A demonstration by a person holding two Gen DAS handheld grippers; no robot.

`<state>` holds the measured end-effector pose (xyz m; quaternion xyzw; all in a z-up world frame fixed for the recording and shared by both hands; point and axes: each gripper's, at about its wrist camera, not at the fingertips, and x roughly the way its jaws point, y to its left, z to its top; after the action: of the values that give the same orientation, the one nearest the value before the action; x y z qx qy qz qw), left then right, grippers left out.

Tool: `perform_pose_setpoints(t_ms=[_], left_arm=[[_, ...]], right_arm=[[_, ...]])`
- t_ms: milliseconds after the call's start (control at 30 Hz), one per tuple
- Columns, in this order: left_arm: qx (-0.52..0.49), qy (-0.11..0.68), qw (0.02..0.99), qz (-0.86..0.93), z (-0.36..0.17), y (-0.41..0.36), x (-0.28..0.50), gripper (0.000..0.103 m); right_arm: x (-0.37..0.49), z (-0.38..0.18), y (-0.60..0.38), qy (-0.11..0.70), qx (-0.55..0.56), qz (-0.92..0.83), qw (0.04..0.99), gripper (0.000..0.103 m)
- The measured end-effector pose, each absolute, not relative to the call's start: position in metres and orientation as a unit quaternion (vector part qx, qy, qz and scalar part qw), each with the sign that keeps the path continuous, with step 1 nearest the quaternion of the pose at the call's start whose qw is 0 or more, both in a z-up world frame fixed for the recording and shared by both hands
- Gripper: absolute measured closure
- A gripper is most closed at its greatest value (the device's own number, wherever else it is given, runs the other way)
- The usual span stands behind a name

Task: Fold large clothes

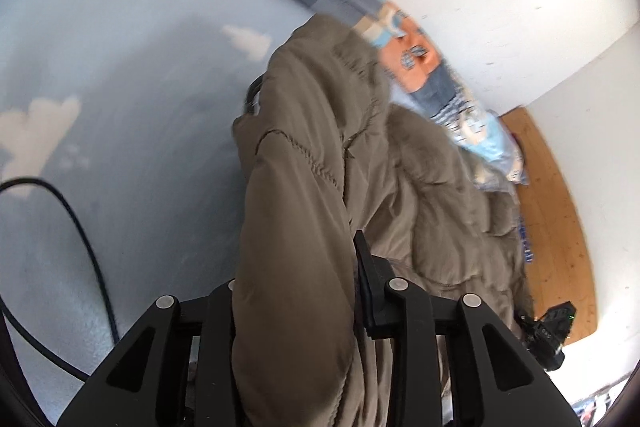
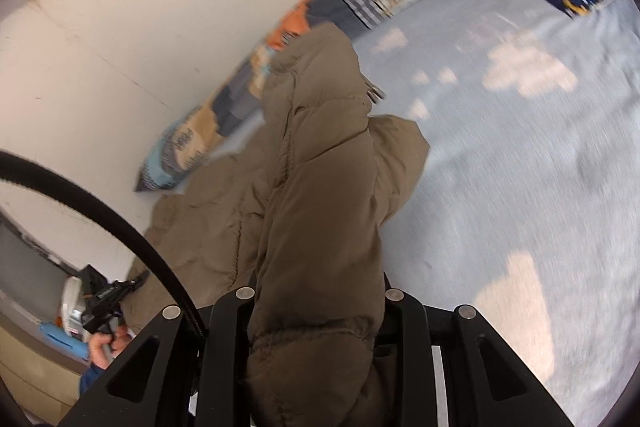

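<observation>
- Left wrist view: the left gripper (image 1: 296,307) is clamped on the puffy brown jacket (image 1: 320,155), which trails forward from its fingers onto the bed (image 1: 140,107).
- Right wrist view: the right gripper (image 2: 316,311) likewise pinches a padded edge between its fingers.
- Judged step: carrying a fold across; next, lay it flat, aligned, before letting go.

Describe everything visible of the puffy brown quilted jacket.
The puffy brown quilted jacket looks like padded matte fabric with stitched seams. A bunched fold sits clamped in the left gripper, another in the right gripper, both lifted. The rest trails crumpled onto the light blue cloud-print bedsheet, beside the patchwork bolster cushion. A metal zip pull hangs at one edge.
</observation>
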<state>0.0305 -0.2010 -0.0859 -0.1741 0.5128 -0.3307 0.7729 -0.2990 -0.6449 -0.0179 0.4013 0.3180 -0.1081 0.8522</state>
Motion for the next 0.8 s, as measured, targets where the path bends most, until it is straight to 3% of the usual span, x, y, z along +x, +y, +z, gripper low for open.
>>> perform_pose_setpoints(t_ms=[100,200,233,300,400,600,800], left_arm=[[-0.166,0.51,0.783,-0.316,-0.097,-0.2,0.026,0.06],[-0.141,0.498,0.812,-0.269,-0.102,-0.198,0.021,0.02],[-0.144,0.494,0.817,-0.258,-0.104,-0.198,0.02,0.016],[-0.171,0.504,0.807,-0.256,-0.11,-0.192,0.021,0.016],[-0.209,0.508,0.801,-0.238,-0.101,-0.176,0.019,0.016],[-0.229,0.412,0.869,-0.151,-0.046,-0.128,-0.011,0.016],[-0.136,0.331,0.918,-0.17,-0.003,-0.153,-0.072,0.016]], right_arm=[[-0.3,-0.037,-0.642,0.347,0.392,-0.129,0.842,0.073],[-0.3,-0.052,-0.642,0.363,0.392,-0.149,0.832,0.067],[-0.301,-0.058,-0.644,0.366,0.399,-0.156,0.826,0.059],[-0.306,-0.068,-0.648,0.366,0.415,-0.174,0.815,0.043],[-0.32,-0.07,-0.654,0.356,0.453,-0.177,0.798,0.037],[-0.361,-0.011,-0.647,0.323,0.396,-0.25,0.823,0.036],[-0.378,0.043,-0.611,0.249,0.309,-0.279,0.874,0.038]])
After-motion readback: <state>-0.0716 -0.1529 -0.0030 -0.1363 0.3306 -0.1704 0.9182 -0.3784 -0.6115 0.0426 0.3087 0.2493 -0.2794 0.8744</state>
